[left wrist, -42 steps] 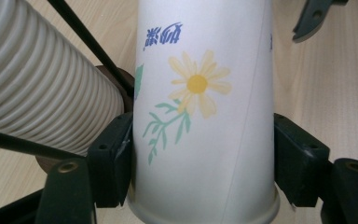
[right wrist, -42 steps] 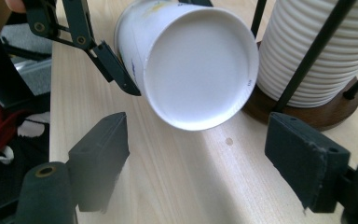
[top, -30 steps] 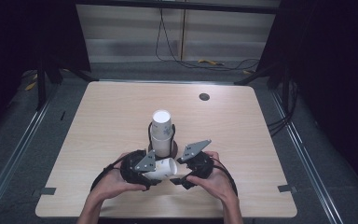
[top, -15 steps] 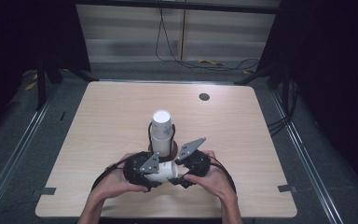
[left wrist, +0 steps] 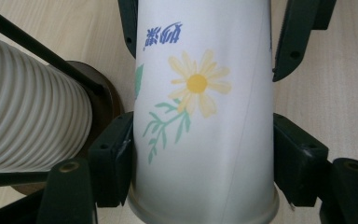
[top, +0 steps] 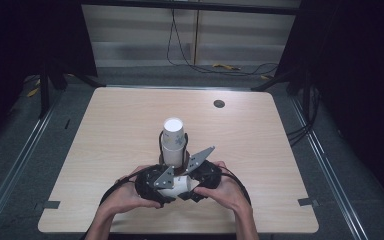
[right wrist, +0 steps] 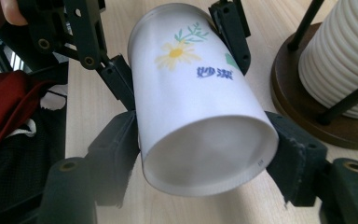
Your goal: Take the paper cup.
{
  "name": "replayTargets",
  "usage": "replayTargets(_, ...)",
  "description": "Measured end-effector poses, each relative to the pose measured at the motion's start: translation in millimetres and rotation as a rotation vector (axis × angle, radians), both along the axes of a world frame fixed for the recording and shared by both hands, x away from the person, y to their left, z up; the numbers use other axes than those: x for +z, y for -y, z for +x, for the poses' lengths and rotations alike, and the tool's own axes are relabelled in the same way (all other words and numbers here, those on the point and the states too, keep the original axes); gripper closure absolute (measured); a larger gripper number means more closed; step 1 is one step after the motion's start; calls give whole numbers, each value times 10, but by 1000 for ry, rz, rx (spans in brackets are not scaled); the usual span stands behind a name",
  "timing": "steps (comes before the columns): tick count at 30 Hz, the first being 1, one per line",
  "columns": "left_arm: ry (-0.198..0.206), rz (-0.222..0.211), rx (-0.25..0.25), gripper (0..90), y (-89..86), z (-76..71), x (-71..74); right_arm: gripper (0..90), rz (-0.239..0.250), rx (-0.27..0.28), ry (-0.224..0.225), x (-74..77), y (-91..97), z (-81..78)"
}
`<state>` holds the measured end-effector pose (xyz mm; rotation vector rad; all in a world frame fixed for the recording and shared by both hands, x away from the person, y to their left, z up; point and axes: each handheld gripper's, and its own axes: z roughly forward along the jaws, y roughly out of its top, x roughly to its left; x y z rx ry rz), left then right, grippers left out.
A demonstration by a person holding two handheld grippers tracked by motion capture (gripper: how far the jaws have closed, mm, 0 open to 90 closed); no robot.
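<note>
A white paper cup [top: 178, 186] printed with a yellow flower lies on its side above the table's near edge, held between both hands. My left gripper [left wrist: 205, 158] is shut on the cup [left wrist: 205, 116] near its rolled rim. My right gripper [right wrist: 204, 151] faces it from the other end. Its jaws have just been closing, and its pads now press the cup [right wrist: 191, 93] by its recessed base. In the right gripper view the left gripper's fingers [right wrist: 121, 88] clamp the far end. Just beyond stands a cup stack [top: 173, 141] in a rod holder with a round wooden base [right wrist: 303, 107].
The ribbed cup stack [left wrist: 28, 116] stands close to the left of the held cup. A dark round grommet [top: 219, 103] sits at the table's far right. Cables lie on the floor behind the table [top: 260, 140]. A red cloth [right wrist: 9, 102] lies near the person.
The right gripper has drawn in on the cup's base end and its jaws have narrowed onto it. The left gripper has kept its grip and both hands have stayed nearly in place.
</note>
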<state>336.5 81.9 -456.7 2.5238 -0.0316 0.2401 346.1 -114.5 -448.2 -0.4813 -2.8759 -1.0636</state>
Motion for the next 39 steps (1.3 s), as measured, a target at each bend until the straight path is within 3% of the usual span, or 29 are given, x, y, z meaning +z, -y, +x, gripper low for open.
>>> replayTargets(11,-1,-15,-19,290,-13,-7,-10,354,28,13,-24,8,30,-1)
replayTargets(15,-16,-69,-9,266,-35,3,-9,362,38,13,-26,17,52,-10)
replayTargets(21,-12,-113,13,216,-90,-4,-9,365,45,9,-16,23,57,-18)
replayTargets(25,-23,-172,20,194,-145,5,-11,366,49,3,-15,6,55,-19)
replayTargets(27,-20,-181,32,184,-165,7,-18,366,52,3,-17,4,69,-17)
replayTargets(33,-44,-267,90,161,-230,24,-56,366,55,-17,-15,-8,98,-17)
replayTargets(39,-24,-324,123,159,-312,17,-28,365,69,-30,-10,-13,124,-18)
